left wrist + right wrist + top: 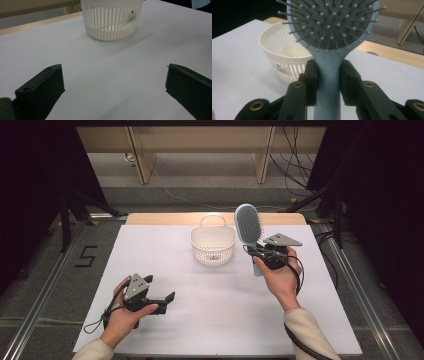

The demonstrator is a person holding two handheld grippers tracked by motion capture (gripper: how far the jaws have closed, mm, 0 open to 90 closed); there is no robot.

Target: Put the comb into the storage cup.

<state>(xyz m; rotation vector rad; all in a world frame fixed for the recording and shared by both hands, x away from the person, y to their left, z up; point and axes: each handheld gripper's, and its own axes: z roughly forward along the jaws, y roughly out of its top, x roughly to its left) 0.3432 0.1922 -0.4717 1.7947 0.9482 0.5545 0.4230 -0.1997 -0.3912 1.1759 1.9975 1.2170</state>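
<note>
A light blue hairbrush with a grey bristle pad is held upright above the table, right of a white slotted basket. My right gripper is shut on its handle just below the head; in the right gripper view both jaws press the handle of the hairbrush, bristles facing the camera, with the basket behind at left. My left gripper rests low at the near left of the table, open, nothing between its jaws. The left gripper view looks between those jaws of my left gripper toward the basket.
A white sheet covers the table, whose wooden far edge shows behind the basket. The basket looks bare inside. Wooden furniture legs and cables stand on the floor beyond. A floor mark reading 5 lies left of the table.
</note>
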